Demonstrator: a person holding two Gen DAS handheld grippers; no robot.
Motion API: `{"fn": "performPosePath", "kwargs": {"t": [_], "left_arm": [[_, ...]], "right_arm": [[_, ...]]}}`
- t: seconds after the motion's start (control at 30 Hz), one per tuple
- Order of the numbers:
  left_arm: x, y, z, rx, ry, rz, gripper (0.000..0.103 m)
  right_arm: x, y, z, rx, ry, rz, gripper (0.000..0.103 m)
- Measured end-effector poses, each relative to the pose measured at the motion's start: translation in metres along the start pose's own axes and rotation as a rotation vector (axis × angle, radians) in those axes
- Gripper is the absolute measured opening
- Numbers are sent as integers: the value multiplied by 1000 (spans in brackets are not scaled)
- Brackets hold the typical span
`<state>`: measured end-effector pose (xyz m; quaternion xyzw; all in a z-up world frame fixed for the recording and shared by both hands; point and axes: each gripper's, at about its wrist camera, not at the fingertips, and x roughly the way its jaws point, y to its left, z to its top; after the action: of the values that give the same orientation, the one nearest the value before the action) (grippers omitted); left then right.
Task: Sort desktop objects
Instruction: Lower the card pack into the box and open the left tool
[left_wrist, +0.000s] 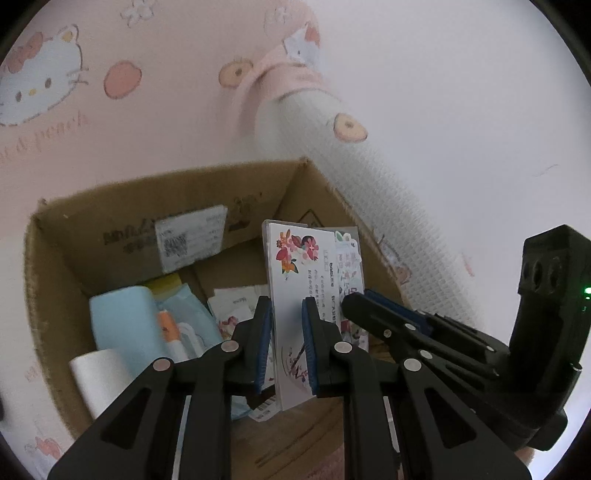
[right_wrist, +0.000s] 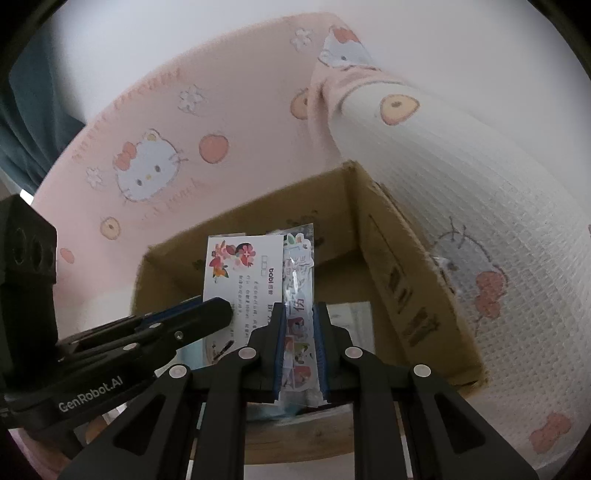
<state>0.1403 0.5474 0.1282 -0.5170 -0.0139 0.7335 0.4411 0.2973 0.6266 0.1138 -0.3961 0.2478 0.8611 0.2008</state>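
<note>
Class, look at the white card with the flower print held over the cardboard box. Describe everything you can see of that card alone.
The white card is a flat, stiff-looking rectangle, apparently paper or thin board. Red, pink and orange flowers sit at its top left corner, with columns of small dark print beside them and a painted sprig near the bottom. It stands upright on its short edge above the cardboard box, pinched between the pads of the left claw. A clear sticker packet lies against its right side.

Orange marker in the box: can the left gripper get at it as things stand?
Probably not yet. The left gripper has its jaws shut on the floral card, so they are occupied. The marker lies uncovered in the box, so the path looks free once the card is dropped.
</note>
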Motion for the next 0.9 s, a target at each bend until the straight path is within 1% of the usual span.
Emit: {"fn": "performPosePath", "kwargs": {"t": [0.17, 0.23, 0.4, 0.53, 0.67, 0.73, 0.8, 0.9], "left_arm": [[30, 8, -8, -82, 123, -42, 18], [40, 10, -12, -96, 154, -25, 18], [50, 12, -12, -109, 177, 4, 18], [59, 14, -12, -121, 207, 40, 18], [72, 22, -16, -159, 283, 74, 18], [80, 22, -18, -154, 328, 119, 19], [87, 24, -19, -166, 355, 133, 21], [91, 28, -19, -192, 380, 140, 22]], "right_arm": [[8, -23, 1, 11, 29, -9, 12], [13, -27, 0, 13, 49, -8, 12], [26, -37, -1, 17, 99, -6, 12], [36, -41, -2, 11, 135, -25, 12], [49, -41, -4, -9, 181, -52, 12], [55, -40, -5, -21, 205, -66, 12], [61, -40, -6, -32, 229, -80, 12], [71, -40, -8, -50, 265, -101, 12]]}}
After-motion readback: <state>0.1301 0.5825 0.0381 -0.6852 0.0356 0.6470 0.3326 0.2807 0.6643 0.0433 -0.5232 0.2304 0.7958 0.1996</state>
